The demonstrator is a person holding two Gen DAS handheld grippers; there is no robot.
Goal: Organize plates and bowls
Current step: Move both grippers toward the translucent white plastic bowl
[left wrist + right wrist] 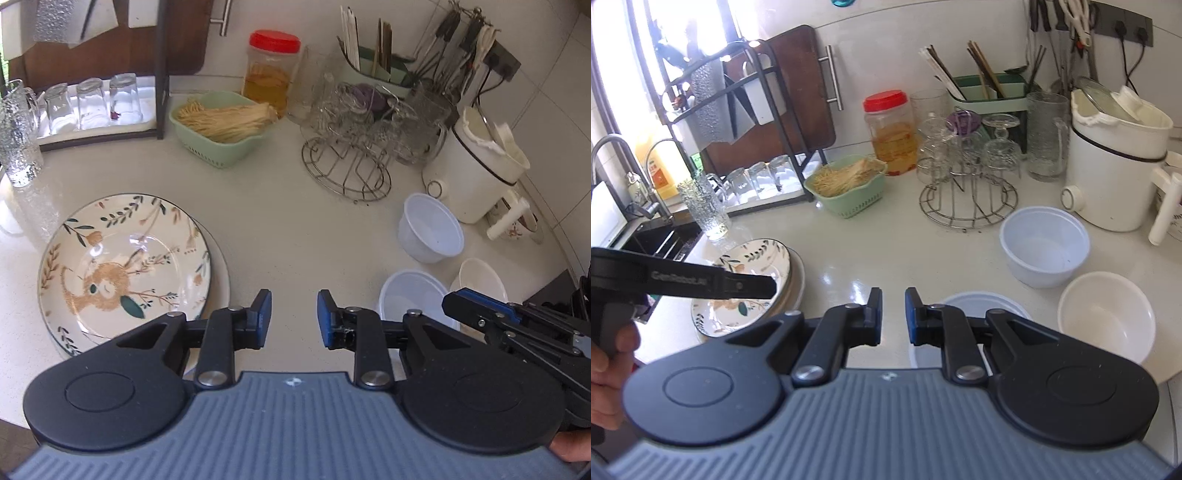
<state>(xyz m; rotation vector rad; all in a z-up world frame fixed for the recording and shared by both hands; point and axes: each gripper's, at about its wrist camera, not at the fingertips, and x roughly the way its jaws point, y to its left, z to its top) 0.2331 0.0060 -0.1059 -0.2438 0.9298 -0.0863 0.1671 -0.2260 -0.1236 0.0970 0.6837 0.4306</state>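
Kitchen counter (280,221), pale and glossy, backed by a glass rack, a green basket of noodles and a white cooker; stacked floral plates (125,258) lie at its left side, already gathered; three white bowls sit apart at the right, a far bowl (1045,245), a cream bowl (1106,317) and a near bowl (982,306) partly behind the right claw (893,314); left claw (294,317) hangs over bare counter between plates and bowls, jaws a little apart, pinching nothing; right claw nearly closed, a narrow gap showing, also empty; step in hand is judged the approach to the bowls; nesting them next calls for wider jaws and a grip on one rim.
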